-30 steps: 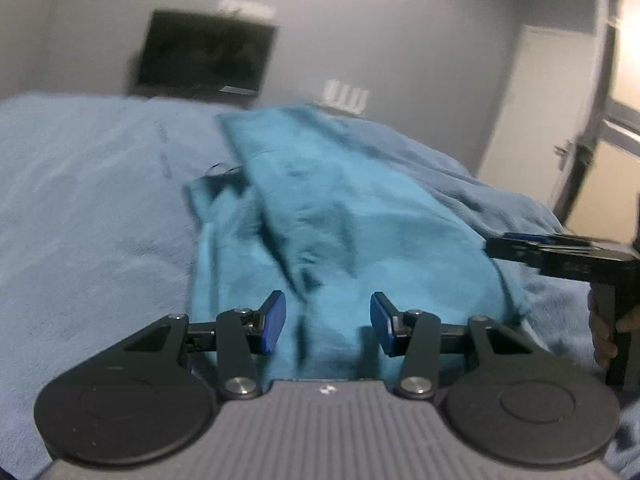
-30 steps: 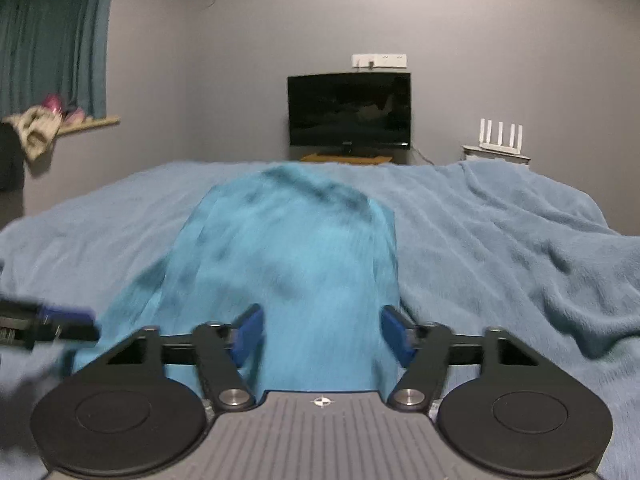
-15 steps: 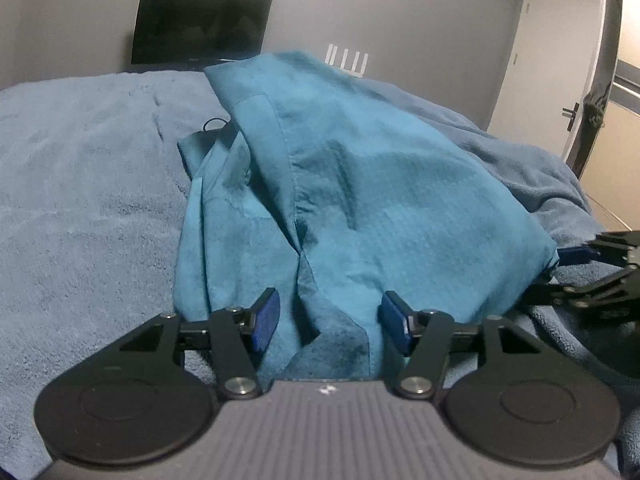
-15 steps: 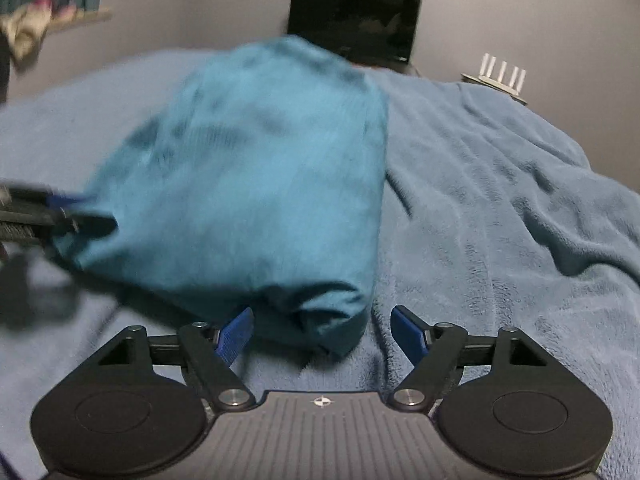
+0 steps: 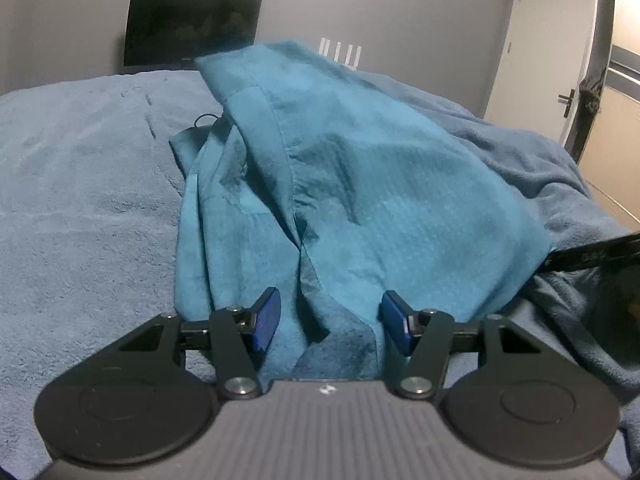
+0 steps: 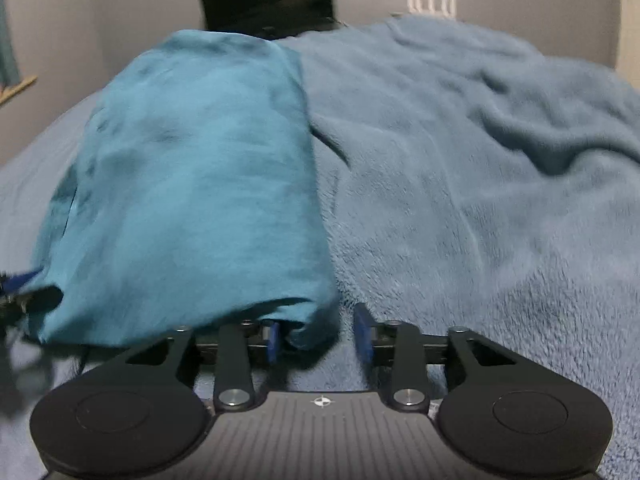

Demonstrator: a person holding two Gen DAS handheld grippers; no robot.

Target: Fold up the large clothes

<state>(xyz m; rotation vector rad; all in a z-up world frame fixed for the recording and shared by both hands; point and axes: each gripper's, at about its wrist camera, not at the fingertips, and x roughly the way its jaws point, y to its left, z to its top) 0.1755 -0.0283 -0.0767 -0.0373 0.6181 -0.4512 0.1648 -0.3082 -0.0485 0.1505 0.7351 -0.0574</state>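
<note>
A teal garment lies in a long, rumpled heap on a bed covered by a fuzzy grey-blue blanket. It runs from the near edge of the bed toward a dark TV on the grey far wall. A white router with upright antennas stands beside the TV, and a pale door shows at the right of the left wrist view.

The left gripper hovers over the garment's near end with its blue pads spread apart. Folds of cloth lie between them, but neither pad presses on the fabric; it grasps nothing.

The right gripper is at the garment's near right corner. Its jaws are closing, with the corner of the cloth between them, beside the left pad. A gap remains on the right side, so the cloth is not yet clamped. This view is blurred.

In the left wrist view, the right gripper's dark finger reaches the garment's right edge.
</note>
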